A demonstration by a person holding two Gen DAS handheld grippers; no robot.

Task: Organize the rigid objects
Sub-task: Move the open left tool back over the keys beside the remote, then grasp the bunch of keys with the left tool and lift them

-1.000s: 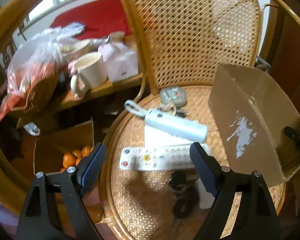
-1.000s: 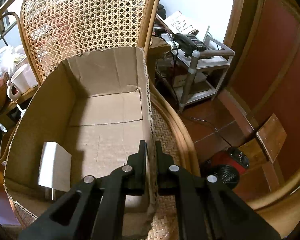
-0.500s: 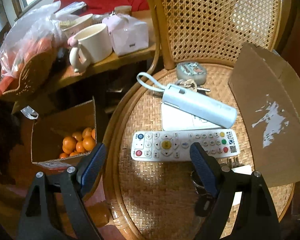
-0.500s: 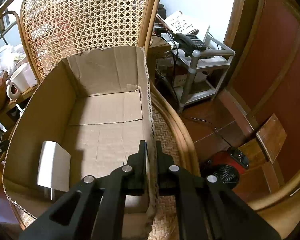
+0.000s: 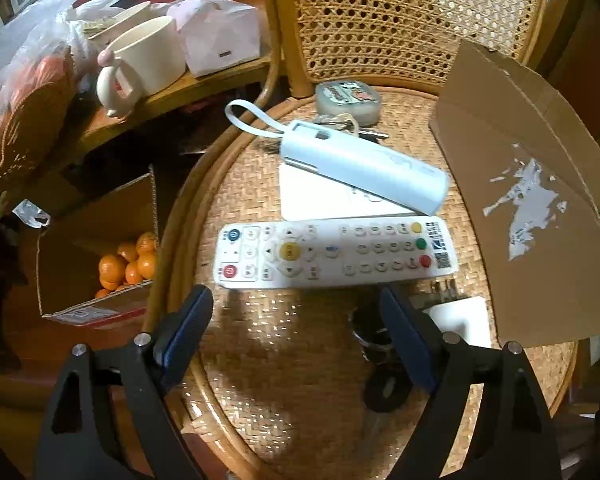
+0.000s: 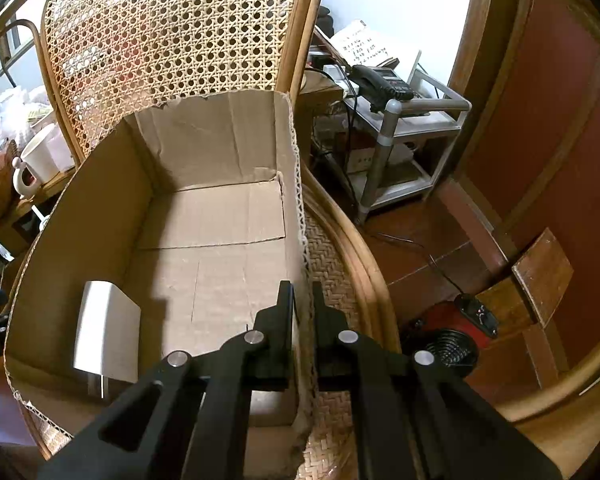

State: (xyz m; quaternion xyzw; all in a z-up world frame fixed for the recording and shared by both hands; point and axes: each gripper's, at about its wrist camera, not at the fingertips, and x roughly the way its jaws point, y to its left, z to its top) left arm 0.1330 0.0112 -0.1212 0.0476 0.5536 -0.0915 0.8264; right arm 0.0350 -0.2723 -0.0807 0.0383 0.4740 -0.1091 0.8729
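Note:
On the woven chair seat [image 5: 284, 364] lie a white remote control [image 5: 336, 254], a light blue case with a strap [image 5: 364, 166] resting on a white card [image 5: 320, 198], a round tin [image 5: 348, 98] with keys [image 5: 346, 124], a white charger [image 5: 458, 318] and a dark object [image 5: 380, 364]. My left gripper [image 5: 296, 314] is open just above and in front of the remote. My right gripper [image 6: 302, 300] is shut on the right wall of the cardboard box [image 6: 204, 236]; the box also shows in the left wrist view [image 5: 528, 200]. A white object [image 6: 106, 332] leans inside the box.
A side table [image 5: 188, 88] on the left holds a cream mug [image 5: 144, 58], a white box and bagged goods. A carton of oranges [image 5: 128, 260] stands on the floor below. The cane chair back [image 6: 172, 36] rises behind. A metal rack with a phone [image 6: 384, 84] stands right.
My left gripper has moved forward and down toward the remote, which now appears larger and closer between the open fingers. The right gripper has stayed shut on the box wall.

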